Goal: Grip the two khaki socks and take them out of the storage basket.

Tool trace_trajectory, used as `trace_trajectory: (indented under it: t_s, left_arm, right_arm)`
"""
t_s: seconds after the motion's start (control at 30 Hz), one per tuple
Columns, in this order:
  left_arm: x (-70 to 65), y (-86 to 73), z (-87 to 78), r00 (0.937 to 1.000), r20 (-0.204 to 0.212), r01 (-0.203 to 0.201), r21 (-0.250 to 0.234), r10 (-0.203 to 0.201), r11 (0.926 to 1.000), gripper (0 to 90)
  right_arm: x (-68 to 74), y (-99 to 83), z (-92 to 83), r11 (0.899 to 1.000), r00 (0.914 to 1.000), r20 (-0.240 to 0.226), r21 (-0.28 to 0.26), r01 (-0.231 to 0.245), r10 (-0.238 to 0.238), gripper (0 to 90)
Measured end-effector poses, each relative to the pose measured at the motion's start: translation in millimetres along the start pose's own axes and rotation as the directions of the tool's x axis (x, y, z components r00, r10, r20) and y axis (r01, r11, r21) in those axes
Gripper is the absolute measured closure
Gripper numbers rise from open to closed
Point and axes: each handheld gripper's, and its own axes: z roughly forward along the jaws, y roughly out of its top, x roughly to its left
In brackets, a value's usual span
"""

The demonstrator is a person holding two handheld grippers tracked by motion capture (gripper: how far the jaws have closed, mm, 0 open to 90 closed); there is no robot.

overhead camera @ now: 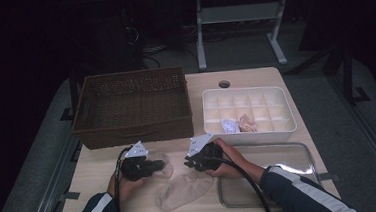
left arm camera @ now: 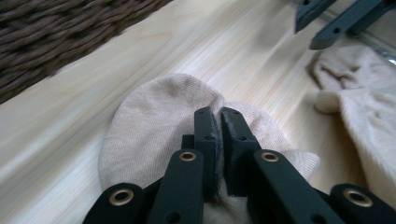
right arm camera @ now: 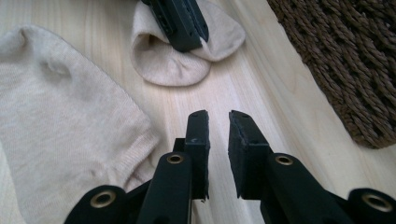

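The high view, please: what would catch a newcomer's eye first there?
Two beige socks lie at the table's near edge: a small sock pinched in the left gripper, and a larger sock flat beside it, just under the right gripper, whose jaws stand slightly apart with nothing between them. Behind them sits a dark wicker basket on the left and a white divided tray on the right.

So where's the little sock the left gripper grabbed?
In the high view the small sock lies on the table's front left, below the wicker basket, pinched by the left gripper, beside the bigger sock.
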Motion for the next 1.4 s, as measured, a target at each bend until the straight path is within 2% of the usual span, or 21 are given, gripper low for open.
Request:
trace_trajectory:
  t_s: [0.03, 0.07, 0.17, 0.2, 0.27, 0.3, 0.53, 0.57, 0.6, 0.63, 0.83, 0.87, 0.93, 0.97, 1.0, 1.07, 1.13, 1.2, 1.3, 1.37, 1.4]
  left_arm:
    - [-0.3, 1.9, 2.7, 0.9999, 0.005, -0.014, 0.003, 0.014, 0.9999, 85.9]
    - [-1.4, 3.6, 5.3, 0.9997, 0.006, -0.022, 0.002, 0.022, 0.9997, 86.1]
    - [-4.0, 10.0, 15.3, 0.9985, 0.033, -0.044, -0.003, 0.044, 0.999, 86.1]
    - [-6.2, 16.3, 24.3, 0.9971, 0.047, -0.06, -0.006, 0.061, 0.9982, 86.2]
    - [-9.4, 25.3, 34.5, 0.993, 0.06, -0.102, 0.004, 0.102, 0.9948, 86.1]
    - [-10.6, 28.4, 38.3, 0.9915, 0.06, -0.116, 0.007, 0.115, 0.9933, 86.1]
    - [-18.8, 45.9, 61.8, 0.9823, 0.096, -0.162, 0.004, 0.161, 0.9868, 86.1]
    - [-20.1, 48.0, 63.6, 0.9806, 0.09, -0.176, 0.008, 0.174, 0.9844, 86.0]
    - [-20.6, 48.1, 63.9, 0.9803, 0.09, -0.178, 0.009, 0.176, 0.9841, 86.0]
    - [-21.4, 48.0, 63.9, 0.9806, 0.087, -0.177, 0.007, 0.175, 0.9842, 85.9]
    - [-23.6, 48.7, 60.4, 0.9788, 0.074, -0.193, 0.009, 0.191, 0.9812, 86.2]
    - [-24.7, 50.6, 53.7, 0.9754, 0.058, -0.213, -0.002, 0.213, 0.977, 86.2]
    - [-24.7, 51.5, 50.3, 0.9741, 0.054, -0.22, -0.006, 0.22, 0.9755, 86.4]
    - [-24.8, 53.2, 39.0, 0.9711, 0.036, -0.235, -0.021, 0.236, 0.9717, 86.5]
    - [-24.8, 53.2, 39.0, 0.9711, 0.036, -0.235, -0.021, 0.236, 0.9717, 86.5]
    - [-27.2, 51.9, 21.3, 0.9705, 0.015, -0.24, -0.048, 0.241, 0.9697, 86.5]
    - [-29.0, 49.8, 12.3, 0.9689, 0.0, -0.247, -0.059, 0.248, 0.9672, 86.5]
    - [-32.0, 45.0, 3.9, 0.9667, -0.017, -0.256, -0.055, 0.255, 0.9652, 86.5]
    - [-35.3, 39.5, -0.5, 0.9647, -0.018, -0.263, -0.041, 0.263, 0.9638, 86.4]
    - [-37.0, 34.8, -3.3, 0.9617, -0.033, -0.273, -0.026, 0.272, 0.9617, 86.2]
    - [-37.5, 29.6, -5.8, 0.9579, -0.053, -0.283, -0.005, 0.282, 0.9592, 86.1]
  right_arm:
    - [-0.3, -0.6, -0.4, 1.0, 1.0, 0.002, 0.0, 0.002, -0.002, 76.9]
    - [-2.0, -1.8, -0.6, 1.0, 0.9996, 0.005, -0.004, 0.026, -0.026, 76.9]
    - [-0.4, -3.2, -2.7, 1.0, 1.0, 0.003, 0.0, -0.001, 0.001, 76.7]
    - [-2.2, -5.3, -2.5, 1.0, 0.9999, 0.002, -0.006, 0.016, -0.016, 76.7]
    - [-1.8, -5.6, -3.0, 1.0, 0.9999, 0.001, 0.001, 0.014, -0.014, 77.1]
    - [-2.7, -6.5, -2.8, 0.999, 0.9994, 0.004, -0.001, 0.035, -0.035, 78.1]
    - [-8.4, -13.6, 0.8, 0.998, 0.9982, 0.004, 0.009, 0.061, -0.061, 86.1]
    - [-8.1, -15.6, 3.3, 0.998, 0.9989, 0.01, 0.035, 0.046, -0.047, 86.1]
    - [-9.3, -17.8, 5.6, 0.998, 0.9985, 0.015, 0.034, 0.052, -0.053, 86.1]
    - [-9.4, -19.2, 7.3, 0.999, 0.9993, 0.012, 0.042, 0.034, -0.035, 86.1]
    - [-9.3, -20.6, 9.8, 0.999, 0.9995, 0.012, 0.046, 0.028, -0.029, 87.1]
    - [-7.9, -20.0, 8.9, 0.998, 0.9998, 0.012, 0.057, 0.017, -0.017, 87.4]
    - [-7.0, -19.8, 9.3, 0.998, 0.9997, 0.015, 0.053, 0.021, -0.022, 87.4]
    - [-7.2, -19.3, 8.8, 0.997, 0.9993, 0.023, 0.067, 0.027, -0.029, 87.5]
    - [-7.2, -19.3, 8.8, 0.997, 0.9993, 0.023, 0.067, 0.027, -0.029, 87.5]
    - [-7.5, -19.3, 7.7, 0.997, 0.9994, 0.028, 0.076, 0.016, -0.019, 87.5]
    - [-7.7, -19.4, 7.2, 0.997, 0.9988, 0.048, 0.082, 0.004, -0.008, 87.5]
    - [-8.6, -19.7, 6.8, 0.996, 0.9977, 0.067, 0.087, -0.014, 0.008, 87.5]
    - [-9.9, -19.3, 7.4, 0.995, 0.9949, 0.089, 0.087, -0.057, 0.049, 87.5]
    - [-11.2, -19.3, 7.3, 0.994, 0.9943, 0.096, 0.094, -0.056, 0.047, 87.5]
    - [-9.6, -18.8, 7.5, 0.993, 0.9921, 0.105, 0.092, -0.078, 0.068, 87.4]
